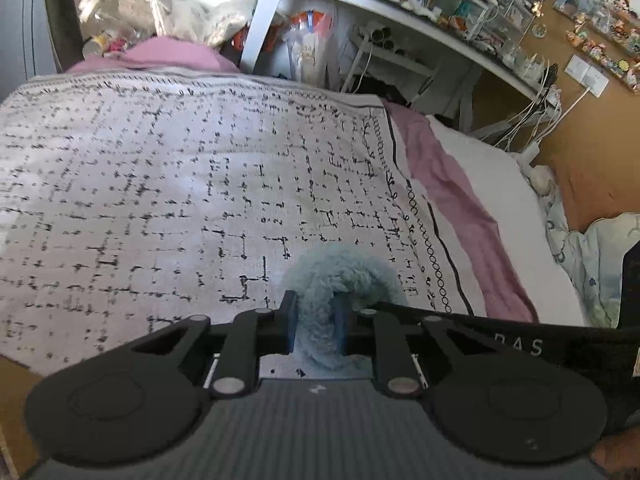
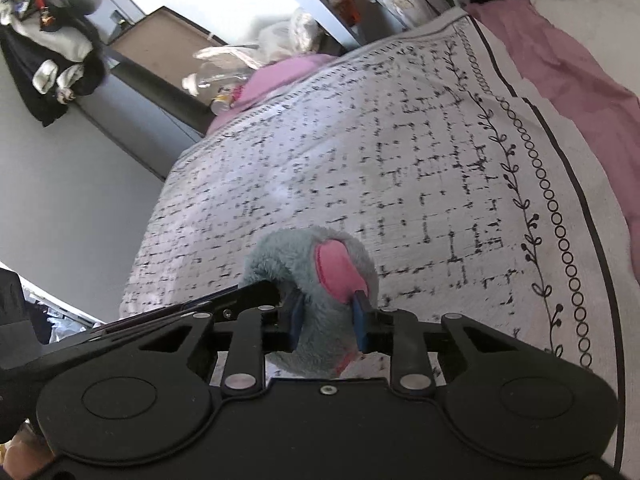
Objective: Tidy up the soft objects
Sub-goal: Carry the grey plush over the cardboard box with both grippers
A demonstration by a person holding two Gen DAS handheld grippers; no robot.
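A white blanket (image 1: 168, 184) with a broken black grid print and a border of small rings and leafy sprigs covers most of the bed, with a pink sheet (image 1: 452, 184) showing along its right edge and at the far end. Beyond the bed stands a white desk (image 1: 400, 20) crowded with small items too blurred to name, and figurines line a shelf (image 1: 600, 36) on the brown wall at far right. The plush toy (image 2: 316, 280) is pale blue-grey and shaggy, with a pink patch on the part seen from the right wrist; it hangs just above the near edge of the blanket, held between both tools. The left gripper (image 1: 316, 320) is clamped on a curled fuzzy blue limb of it, and the right gripper (image 2: 328, 316) pinches the part with the pink patch. The letters "DAS" (image 1: 528, 347) read on a black strap at the right of the left wrist view.
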